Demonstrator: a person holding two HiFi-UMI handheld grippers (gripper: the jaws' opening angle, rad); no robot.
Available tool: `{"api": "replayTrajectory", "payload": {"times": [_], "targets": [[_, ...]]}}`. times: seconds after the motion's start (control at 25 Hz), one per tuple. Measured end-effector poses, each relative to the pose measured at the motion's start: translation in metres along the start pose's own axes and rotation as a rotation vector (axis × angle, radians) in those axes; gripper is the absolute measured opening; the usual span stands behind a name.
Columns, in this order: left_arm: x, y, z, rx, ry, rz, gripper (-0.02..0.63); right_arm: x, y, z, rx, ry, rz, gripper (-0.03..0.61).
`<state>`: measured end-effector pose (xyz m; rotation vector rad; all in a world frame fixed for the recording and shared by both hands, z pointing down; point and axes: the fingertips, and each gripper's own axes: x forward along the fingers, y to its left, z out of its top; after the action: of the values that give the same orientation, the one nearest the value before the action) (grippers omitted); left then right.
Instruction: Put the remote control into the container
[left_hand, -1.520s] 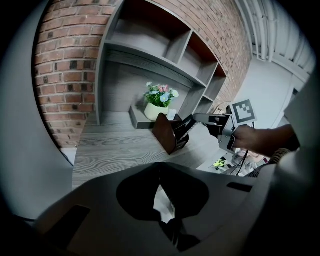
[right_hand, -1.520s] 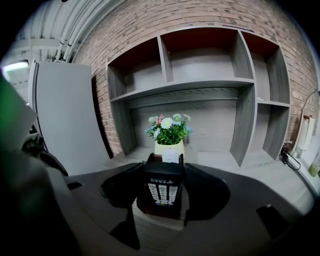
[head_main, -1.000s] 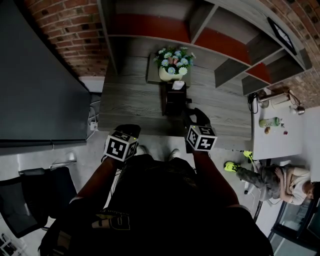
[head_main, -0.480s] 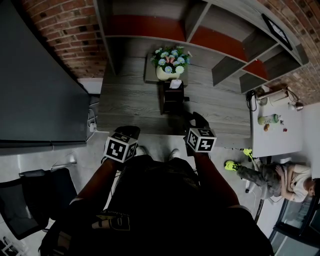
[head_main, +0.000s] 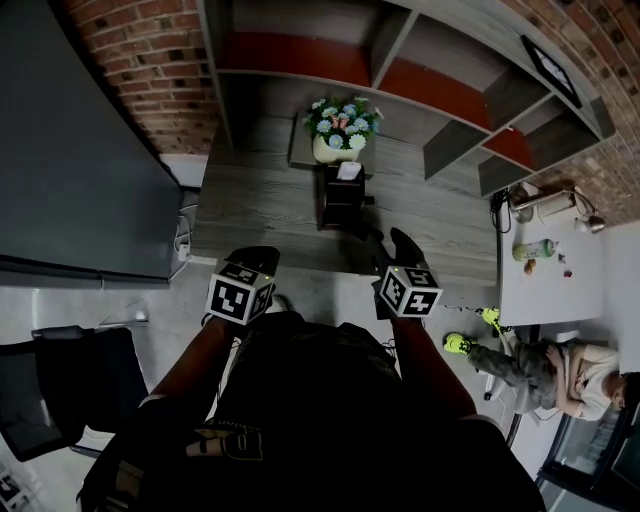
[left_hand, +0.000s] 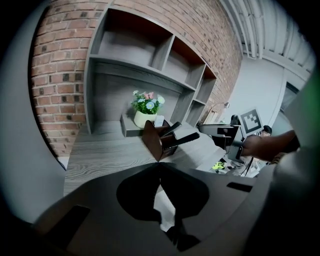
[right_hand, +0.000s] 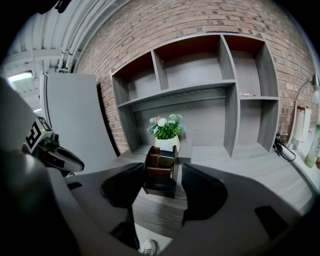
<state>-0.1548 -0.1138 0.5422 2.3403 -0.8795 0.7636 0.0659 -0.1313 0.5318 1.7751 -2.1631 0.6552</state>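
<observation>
Placement looks finished: the slim black remote control (left_hand: 189, 136) leans inside the dark brown wooden container (head_main: 342, 197) on the grey wood-grain bench (head_main: 260, 215), with its top end poking over the rim. The right tongs (right_hand: 163, 180) stand apart and empty, and the container is at their 12 o'clock, well apart. The left tongs (left_hand: 159, 172) are pressed together on nothing, near the bench's front edge. Doing the step well likely means holding both tongs clear of the leaning remote so it does not tip out. The white pot of flowers (head_main: 340, 148) sits just beyond the container at 12 o'clock, leaving little room there. Bare bench at 9 and 3 o'clock offers open room, and the front edge lies at 6 o'clock.
</observation>
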Motion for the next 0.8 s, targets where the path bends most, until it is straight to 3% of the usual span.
{"api": "replayTrajectory", "payload": {"times": [0.32, 0.36, 0.4, 0.44, 0.6, 0.8], "targets": [[-0.007, -0.049, 0.007, -0.058, -0.095, 0.046, 0.006, -0.068, -0.003, 0.018, -0.046, -0.043, 0.156, 0.232], [-0.008, -0.061, 0.008, -0.052, -0.108, 0.041, 0.006, -0.078, -0.004, 0.019, -0.059, -0.047, 0.172, 0.175], [-0.009, -0.073, 0.008, -0.045, -0.120, 0.034, 0.006, -0.089, -0.004, 0.020, -0.065, -0.054, 0.186, 0.064], [-0.010, -0.086, 0.008, -0.039, -0.133, 0.025, 0.006, -0.098, -0.005, 0.020, -0.063, -0.060, 0.202, 0.009], [-0.015, -0.131, 0.009, -0.056, -0.189, 0.012, 0.006, -0.133, -0.003, 0.013, 0.001, -0.054, 0.285, 0.008], [-0.023, -0.182, -0.005, -0.024, -0.171, 0.037, 0.006, -0.166, -0.001, -0.017, 0.016, -0.021, 0.340, 0.008]]}}
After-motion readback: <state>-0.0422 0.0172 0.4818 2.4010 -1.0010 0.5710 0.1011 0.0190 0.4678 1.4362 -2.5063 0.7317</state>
